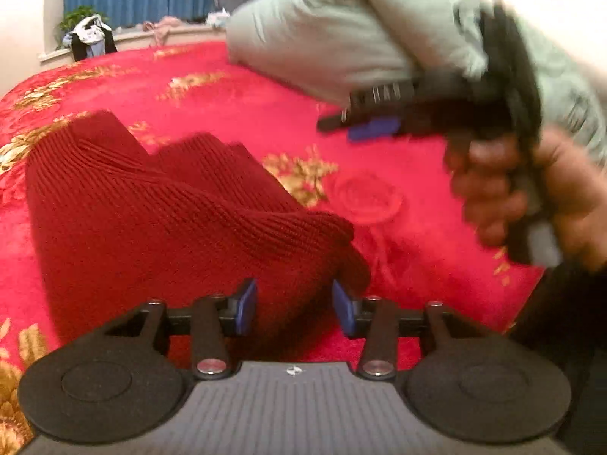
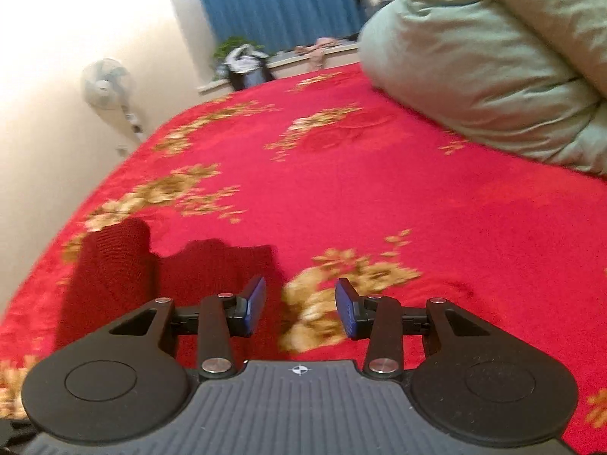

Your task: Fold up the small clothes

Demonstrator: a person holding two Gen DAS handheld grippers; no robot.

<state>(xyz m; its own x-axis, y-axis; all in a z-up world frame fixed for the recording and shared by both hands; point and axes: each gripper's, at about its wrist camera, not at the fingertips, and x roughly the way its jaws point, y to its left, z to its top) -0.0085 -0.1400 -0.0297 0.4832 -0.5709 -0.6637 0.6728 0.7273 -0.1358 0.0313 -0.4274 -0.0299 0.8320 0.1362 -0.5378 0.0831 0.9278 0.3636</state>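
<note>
On red blanket point(image 2: 379, 189): knit garment point(image 1: 170, 220) | green quilt point(image 2: 474, 57) behind | both claws agape, empty

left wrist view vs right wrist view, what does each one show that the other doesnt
Only the left wrist view shows the right gripper held in the person's hand, blurred, above the blanket. Only the right wrist view shows a standing fan by the wall. Both show the dark red knit garment on the red floral blanket, the green duvet, the blue curtain, and open jaws holding nothing.
</note>
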